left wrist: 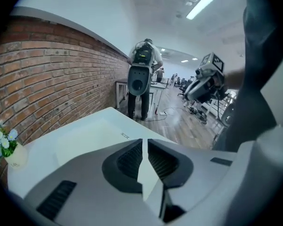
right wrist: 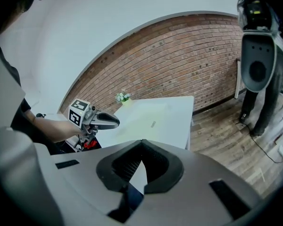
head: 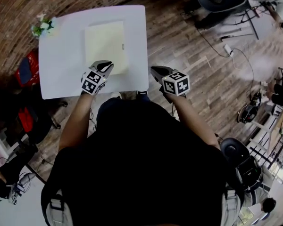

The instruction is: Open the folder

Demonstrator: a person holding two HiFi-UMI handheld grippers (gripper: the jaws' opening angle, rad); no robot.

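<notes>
Past the person's dark top [head: 141,154], the left gripper [head: 104,67], jaws barely parted and empty, hung over the near edge of the closed folder [head: 106,41] on the table [head: 63,60]. The right gripper [head: 156,71], jaws together, hovered alongside; nothing was opened yet

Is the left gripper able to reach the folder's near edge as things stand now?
Probably yes: the left gripper hangs over the near edge of the folder on the white table. Nothing lies between them, and its jaws stand slightly apart, empty.
</notes>
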